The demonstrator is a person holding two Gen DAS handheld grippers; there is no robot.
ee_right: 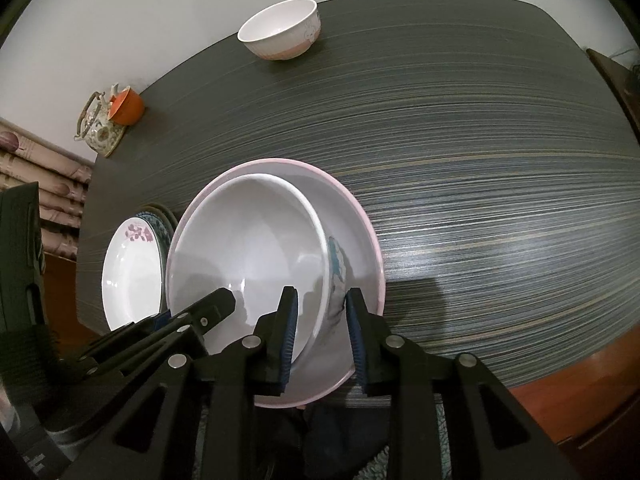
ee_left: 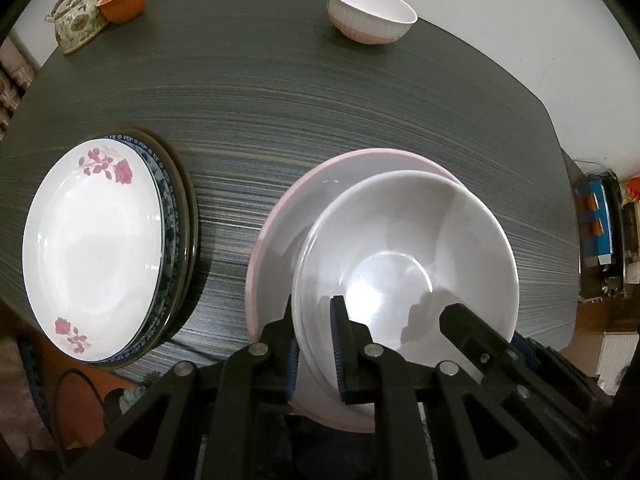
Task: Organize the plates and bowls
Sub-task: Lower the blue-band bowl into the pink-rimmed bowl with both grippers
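left tool is set astride the near left rim of the white bowl, one finger outside and one inside; a narrow gap is seen on either side of the wall, so whether it is clamped cannot be told. right tool is placed the same way over the bowl's right rim, at 6 o'clock in its own view, with its jaws parted wider than the wall and a clear gap seen on the outer side. the white bowl is seated inside the pink-rimmed bowl, pushed toward that bowl's right side. at 9 o'clock in the left view, a rose-patterned plate is stacked on top of a blue-patterned plate. at 12 o'clock, near the far edge of the dark striped counter, a small ribbed bowl with a pink base is seen alone. at 11 o'clock, a teapot and an orange cup are touching.
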